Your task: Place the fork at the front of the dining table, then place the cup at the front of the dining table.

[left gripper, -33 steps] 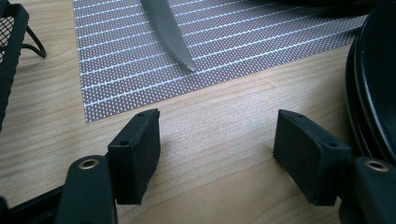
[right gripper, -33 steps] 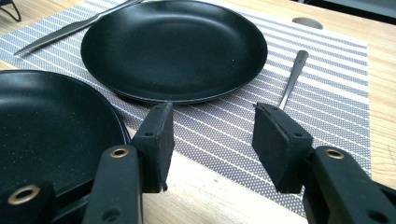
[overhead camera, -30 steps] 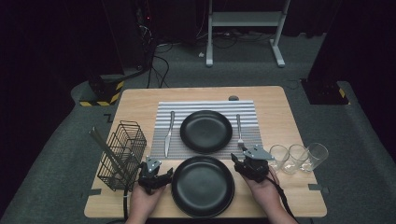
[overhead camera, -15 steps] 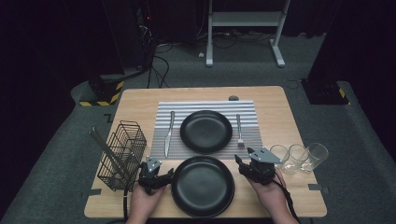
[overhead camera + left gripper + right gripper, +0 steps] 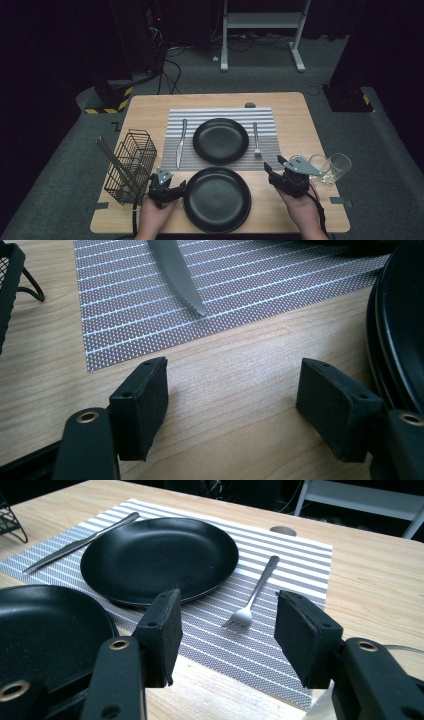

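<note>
In the high view we see the near plate (image 5: 216, 198) at the lower centre of the frame, on the bare table (image 5: 300, 125) just below the striped mat (image 5: 222, 117). The left gripper (image 5: 172, 190) sits at its left edge, low in the frame, and the right gripper (image 5: 274, 175) hangs off to the plate's right, apart from it. In the left gripper view we find the jaws wide apart over bare wood, holding nothing, with the plate's dark rim (image 5: 397, 335) close beside the right-hand jaw; we cannot tell if they touch. A knife (image 5: 175, 270) tip lies on the mat in the upper middle. In the right gripper view the jaws also stand apart and empty, framing a fork (image 5: 252, 597) on the mat; a second plate (image 5: 159, 555) sits upper left of centre, and the near plate (image 5: 45, 630) fills the lower left. A wire basket (image 5: 131, 162) stands at the left, glasses (image 5: 332, 165) at the right.
</note>
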